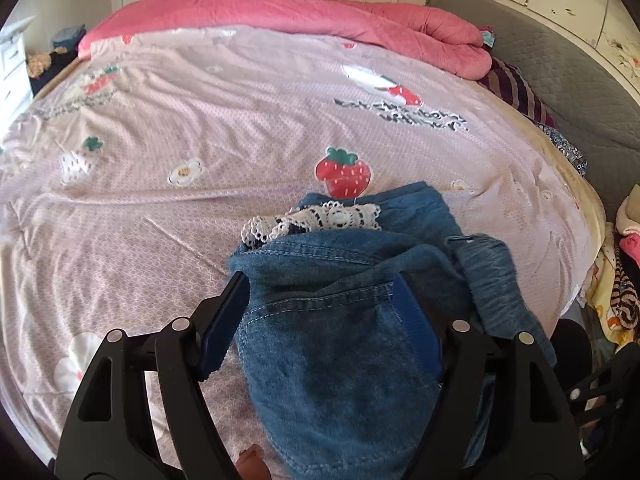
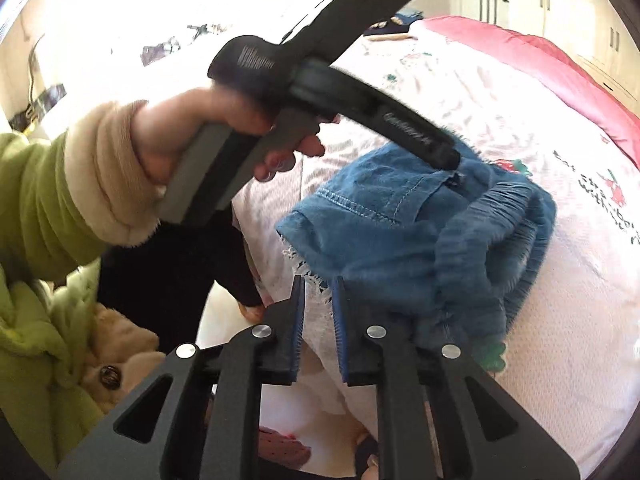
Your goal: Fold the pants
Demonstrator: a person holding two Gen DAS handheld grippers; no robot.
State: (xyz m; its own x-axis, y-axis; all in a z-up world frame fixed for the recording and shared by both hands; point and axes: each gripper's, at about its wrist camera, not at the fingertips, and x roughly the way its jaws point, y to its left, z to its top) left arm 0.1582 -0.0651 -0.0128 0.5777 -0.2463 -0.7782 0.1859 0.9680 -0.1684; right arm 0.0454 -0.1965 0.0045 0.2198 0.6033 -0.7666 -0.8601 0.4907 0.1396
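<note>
Small blue denim pants [image 1: 332, 320] with white lace trim [image 1: 320, 218] lie bunched on the pink strawberry-print bedsheet [image 1: 180, 120]. My left gripper [image 1: 318, 276] straddles the bundle, jaws wide. The cloth fills the gap and leans on both pads, but sheet shows beside the left pad, so no firm squeeze. From the right wrist view, the left gripper [image 2: 360, 112], held by a hand [image 2: 188, 132] in a green sleeve, noses into the pants [image 2: 400, 216] near a pocket. My right gripper [image 2: 318, 280] sits at the pants' lace edge, jaws a narrow slit apart, nothing pinched.
A rolled pink quilt [image 1: 320, 16] lies along the far side of the bed. A grey padded headboard [image 1: 552, 64] and a striped pillow [image 1: 516, 88] are at the right. Loose clothes [image 1: 620, 292] pile up off the bed's right edge. White drawers [image 1: 12, 64] stand at far left.
</note>
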